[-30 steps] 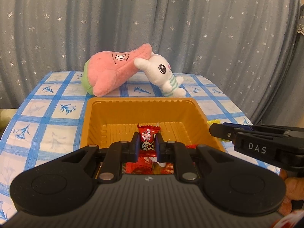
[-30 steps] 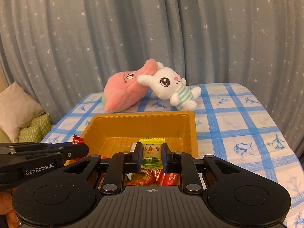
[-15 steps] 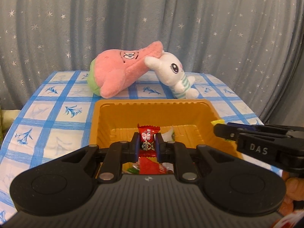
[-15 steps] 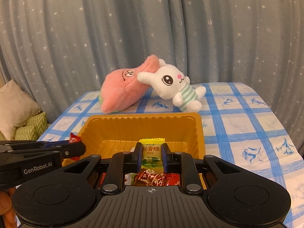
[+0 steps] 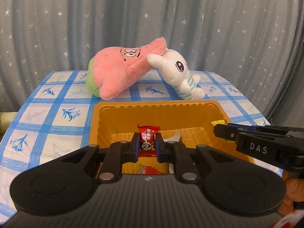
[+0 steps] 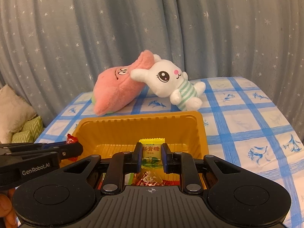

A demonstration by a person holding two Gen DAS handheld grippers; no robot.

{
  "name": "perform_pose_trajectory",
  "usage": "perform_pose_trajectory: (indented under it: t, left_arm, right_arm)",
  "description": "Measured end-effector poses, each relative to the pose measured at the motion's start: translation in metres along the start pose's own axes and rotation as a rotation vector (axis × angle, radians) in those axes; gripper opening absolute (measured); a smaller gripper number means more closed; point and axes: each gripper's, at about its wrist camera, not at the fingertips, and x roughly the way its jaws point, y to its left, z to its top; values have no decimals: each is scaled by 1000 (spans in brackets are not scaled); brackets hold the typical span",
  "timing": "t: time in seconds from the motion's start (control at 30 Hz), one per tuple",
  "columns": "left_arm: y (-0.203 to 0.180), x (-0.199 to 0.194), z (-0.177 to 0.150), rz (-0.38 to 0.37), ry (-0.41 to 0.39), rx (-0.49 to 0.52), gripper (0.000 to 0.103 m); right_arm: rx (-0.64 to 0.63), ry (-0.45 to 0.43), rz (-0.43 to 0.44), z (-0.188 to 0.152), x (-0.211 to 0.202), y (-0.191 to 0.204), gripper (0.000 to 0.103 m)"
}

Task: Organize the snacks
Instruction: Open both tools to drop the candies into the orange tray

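Meanwhile, left tongs around red candy, over orange tray.

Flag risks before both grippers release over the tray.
1. The left gripper and right gripper sit close together over the orange tray; they could collide.
2. The red candy and yellow candy are pinched by thin wrappers, so either might slip or stick on release.
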Motion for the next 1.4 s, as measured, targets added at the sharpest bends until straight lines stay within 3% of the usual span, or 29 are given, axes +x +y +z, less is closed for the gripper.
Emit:
perform_pose_trajectory:
  t: [0.4,0.47,0.5,1.4]
  left_arm:
    - [10,16,-1,-2,11,-14,15]
    - [12,19,-1,3,14,-18,24]
    - [12,19,-2,10,11,-18,37]
    - [17,17,-4,26,32,-4,41]
  right_arm:
    - [4,22,-20,-5,15,-4,21]
    - [9,24,-21,-6,16,-5,21]
    - [12,26,-19,-6,17,-6,21]
    - [39,-5,-7,-2,12,-4,21]
